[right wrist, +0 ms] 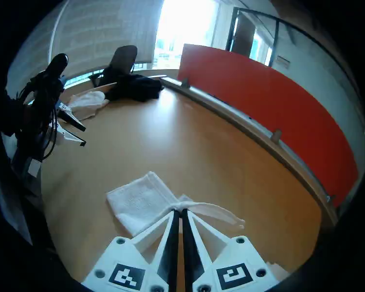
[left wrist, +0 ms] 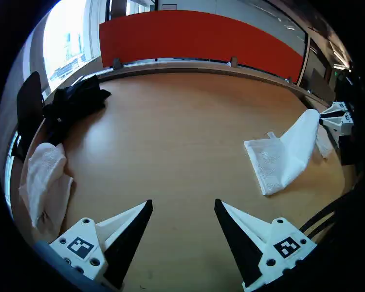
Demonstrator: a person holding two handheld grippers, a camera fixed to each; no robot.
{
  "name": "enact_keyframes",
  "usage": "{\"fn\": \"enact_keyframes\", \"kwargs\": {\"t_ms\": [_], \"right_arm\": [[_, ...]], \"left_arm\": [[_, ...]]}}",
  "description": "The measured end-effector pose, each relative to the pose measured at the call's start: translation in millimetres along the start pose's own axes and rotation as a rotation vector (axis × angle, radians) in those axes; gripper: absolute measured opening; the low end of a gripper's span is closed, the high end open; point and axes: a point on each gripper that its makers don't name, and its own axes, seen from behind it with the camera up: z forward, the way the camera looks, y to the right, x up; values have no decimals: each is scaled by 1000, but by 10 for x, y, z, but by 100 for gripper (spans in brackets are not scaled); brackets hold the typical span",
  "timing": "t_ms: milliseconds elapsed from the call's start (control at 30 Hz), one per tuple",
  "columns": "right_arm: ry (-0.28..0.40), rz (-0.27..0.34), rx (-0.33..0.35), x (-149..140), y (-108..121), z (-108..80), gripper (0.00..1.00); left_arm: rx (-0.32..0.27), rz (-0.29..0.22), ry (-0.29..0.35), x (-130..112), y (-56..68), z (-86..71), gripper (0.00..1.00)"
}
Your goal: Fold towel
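Presently, the left gripper (left wrist: pixel 183 201) is observed with its jaws spread wide and nothing held between them; the bare wooden table (left wrist: pixel 182 146) is seen through the gap. Close by, to the left of the jaws at the table edge, a crumpled white cloth (left wrist: pixel 44 180) is noted. Ahead and to the right of the jaws, the white towel (left wrist: pixel 272 163) is found on the table, partly folded, with one end lifted off the surface and drawn up to the right gripper (left wrist: pixel 324 118). Farther ahead on the left, a black garment (left wrist: pixel 73 102) is heaped near a dark office chair (left wrist: pixel 29 109). A red partition (left wrist: pixel 197 39) is recorded along the far table edge.

In the right gripper view, the right gripper's jaws are pressed together, and a fold of the white towel is pinched at their tips. The flat part of the towel is spread just ahead and left of the jaws, and a narrow strip trails off to their right. Well ahead on the left, the left gripper is seen above the table, apart from the towel.
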Motion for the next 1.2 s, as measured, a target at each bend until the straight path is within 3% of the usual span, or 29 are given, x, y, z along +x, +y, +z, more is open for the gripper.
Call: {"fn": "enact_keyframes", "kwargs": {"t_ms": [367,833,1100,1200], "right_arm": [[4,-16,76,149,-348,282,4],[-43,-27,186,73,-810,573,6],[-89,-10,202,-87,-881,620,74],[-95,-4,192,-122,-844,611,75]], "left_arm": [[-2,-12,11,22,-21,-57,94],[20,-41,14,-3,-175,-113,94],[26,-45,11,-31,-200,-116,94],[25,-44,11,-24,-194,-110,94]]}}
